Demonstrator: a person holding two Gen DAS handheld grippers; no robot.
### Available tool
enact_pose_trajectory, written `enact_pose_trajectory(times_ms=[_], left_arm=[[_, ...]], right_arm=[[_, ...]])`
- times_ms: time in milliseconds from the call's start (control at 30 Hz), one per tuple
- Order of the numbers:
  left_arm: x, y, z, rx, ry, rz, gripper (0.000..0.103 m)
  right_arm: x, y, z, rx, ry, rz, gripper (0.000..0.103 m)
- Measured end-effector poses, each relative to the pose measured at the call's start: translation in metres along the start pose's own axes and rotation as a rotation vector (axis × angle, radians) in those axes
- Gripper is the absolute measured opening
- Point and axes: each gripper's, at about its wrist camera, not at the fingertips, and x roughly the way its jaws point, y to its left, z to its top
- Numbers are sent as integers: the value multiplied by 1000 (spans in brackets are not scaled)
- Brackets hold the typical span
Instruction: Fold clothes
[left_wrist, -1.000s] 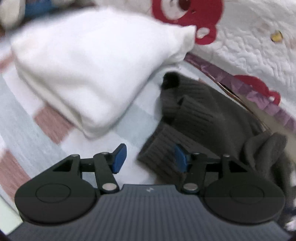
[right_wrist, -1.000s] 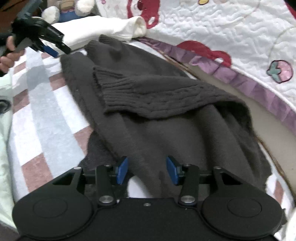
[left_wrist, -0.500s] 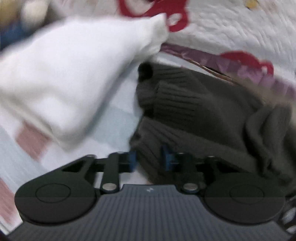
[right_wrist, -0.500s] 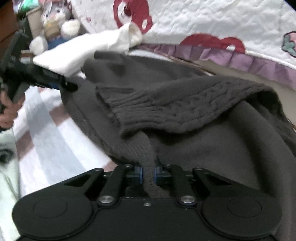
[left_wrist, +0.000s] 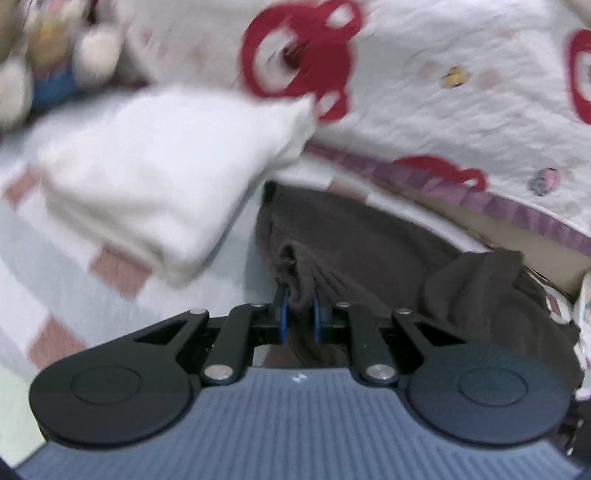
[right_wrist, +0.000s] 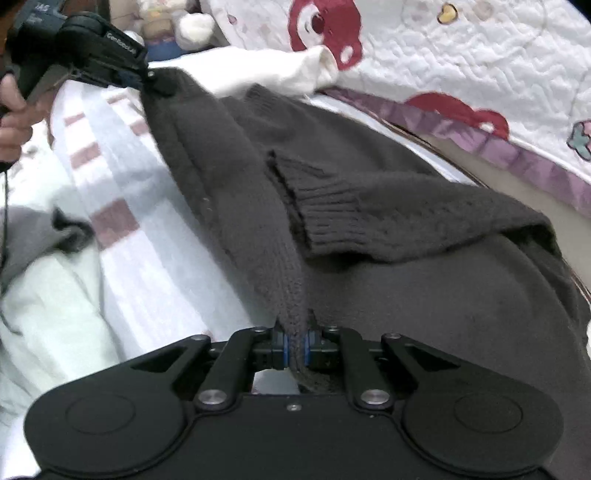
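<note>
- Gripping the dark sweater (right_wrist: 369, 206) edge, my right gripper (right_wrist: 294, 341) is clenching knit fabric.
- My left gripper (left_wrist: 298, 314) is pinching its far corner above the checked bedsheet (right_wrist: 122, 236).

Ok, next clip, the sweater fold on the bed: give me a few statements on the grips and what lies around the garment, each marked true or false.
1. The right gripper is shut on the dark grey sweater. True.
2. The left gripper is open and holds nothing. False: it is shut on an edge of the same sweater.
3. A folded white garment lies on the checked bedsheet beside the sweater. True.
4. The sweater's ribbed cuff hangs off the bed. False: it lies on top of the sweater's body.
5. The quilt behind the sweater is plain blue. False: it is white with red bear prints.
</note>
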Motion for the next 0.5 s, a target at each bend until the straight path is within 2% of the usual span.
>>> enact_pose_trajectory(times_ms=[67,233,333,400,500], left_arm=[[8,4,0,-6,18,13,12],[4,-3,3,43,-41,5,12],[11,-5,-1,67,-31,28,11],[2,-1,-3,74,-45,38,10],[-23,8,-3,75,-88,45,8]], right_arm=[[4,-3,-1,23,-1,6,10],[16,-6,2,24,11,17,15],[28,-10,5,59,13,18,16],[36,-12,9,89,13,20,12],[22,-8,18,87,-33,35,11]])
